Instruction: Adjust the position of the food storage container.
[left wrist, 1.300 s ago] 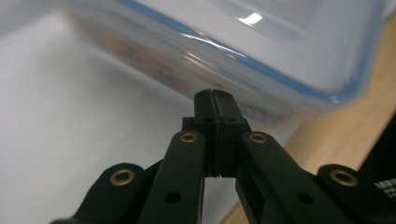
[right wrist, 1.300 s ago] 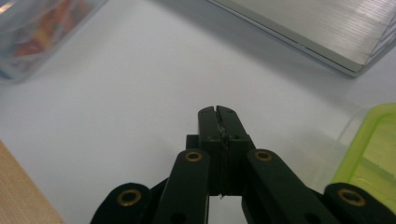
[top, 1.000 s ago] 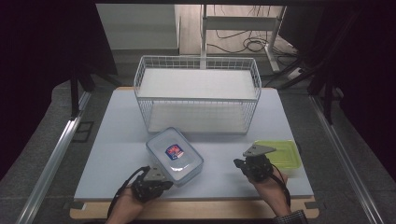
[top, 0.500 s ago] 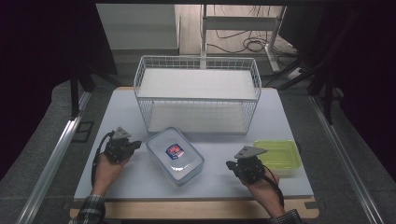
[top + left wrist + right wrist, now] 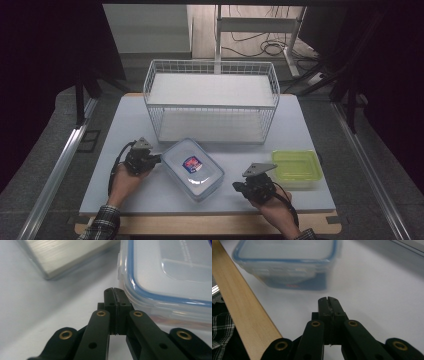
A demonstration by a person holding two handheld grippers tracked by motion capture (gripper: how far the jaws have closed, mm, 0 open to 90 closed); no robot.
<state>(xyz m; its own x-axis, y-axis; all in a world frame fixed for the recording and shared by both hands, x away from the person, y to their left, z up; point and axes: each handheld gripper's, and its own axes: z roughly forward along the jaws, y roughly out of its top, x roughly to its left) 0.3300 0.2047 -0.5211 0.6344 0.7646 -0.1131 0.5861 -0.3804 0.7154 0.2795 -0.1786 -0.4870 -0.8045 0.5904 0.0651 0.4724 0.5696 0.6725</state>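
Clear lunch box with blue-rimmed lid (image 5: 193, 169) lying slanted on the pale tabletop (image 5: 125, 125), near the front, just in front of the white wire basket (image 5: 212, 102). Left claw (image 5: 159, 159) pressed shut on nothing, tip right at the box's left end, maybe touching. Right claw (image 5: 236, 187) shut and empty too, near the box's right front corner but apart from it, with a green lidded box (image 5: 296, 168) off to its right.

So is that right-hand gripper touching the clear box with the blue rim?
Apart. The right gripper view shows bare white table between the shut right gripper and the clear box.
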